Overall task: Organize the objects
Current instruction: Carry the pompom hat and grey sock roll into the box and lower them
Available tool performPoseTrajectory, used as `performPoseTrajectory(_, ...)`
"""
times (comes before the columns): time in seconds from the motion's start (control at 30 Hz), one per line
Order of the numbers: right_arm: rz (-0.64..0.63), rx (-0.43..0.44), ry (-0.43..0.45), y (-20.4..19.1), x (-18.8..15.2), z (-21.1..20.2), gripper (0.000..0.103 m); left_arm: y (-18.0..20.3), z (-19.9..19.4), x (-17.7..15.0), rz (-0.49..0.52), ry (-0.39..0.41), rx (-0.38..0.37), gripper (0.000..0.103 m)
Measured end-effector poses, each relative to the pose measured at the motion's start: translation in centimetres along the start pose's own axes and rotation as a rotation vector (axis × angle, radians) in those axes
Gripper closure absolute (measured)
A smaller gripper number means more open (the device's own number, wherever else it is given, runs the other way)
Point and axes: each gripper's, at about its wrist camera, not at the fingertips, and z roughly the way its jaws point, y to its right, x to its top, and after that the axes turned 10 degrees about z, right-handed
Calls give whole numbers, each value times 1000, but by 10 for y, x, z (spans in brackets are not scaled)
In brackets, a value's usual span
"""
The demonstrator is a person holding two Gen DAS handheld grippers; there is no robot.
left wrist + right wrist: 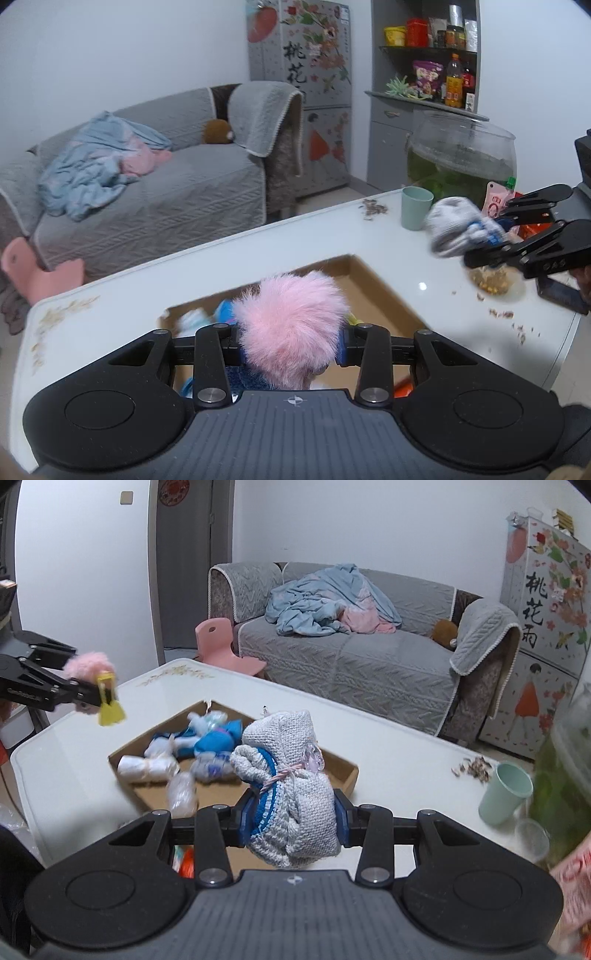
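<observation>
My left gripper (290, 341) is clenched on the pink fluffy item (288, 325) and my right gripper (293, 821) on the grey knitted bundle (291, 805), both above the cardboard box (347, 771), so I fear a soft piece slips onto the table (388, 738).

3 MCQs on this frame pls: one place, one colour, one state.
1. Where is the cardboard tray?
A. on the sofa
B. on the white table
C. on the floor

2. What colour is the cup?
A. red
B. black
C. pale green

3. The right tongs are:
A. shut on the knit bundle
B. open and empty
C. shut on the cup

Answers: 1 B, the tray sits flat on the tabletop. 2 C, the cup is mint-toned in both views. 3 A, the bundle is pinched between the pads, clear of the table.
</observation>
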Motion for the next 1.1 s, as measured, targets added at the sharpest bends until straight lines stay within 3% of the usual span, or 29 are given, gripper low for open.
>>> performPoseTrajectory(0.23, 15, -13, -57, 8, 18, 44, 65, 15, 74, 28, 29, -55, -57, 57)
performPoseTrajectory(0.57, 86, -66, -173, 28, 19, 114, 65, 23, 179, 2, 37, -185, -124, 57)
performPoseTrajectory(0.73, 83, -82, -225, 27, 12, 140, 65, 23, 206, -7, 47, -200, -137, 57)
performPoseTrajectory(1.1, -64, -84, -280, 21, 4, 154, 65, 18, 233, -19, 99, -252, -111, 56)
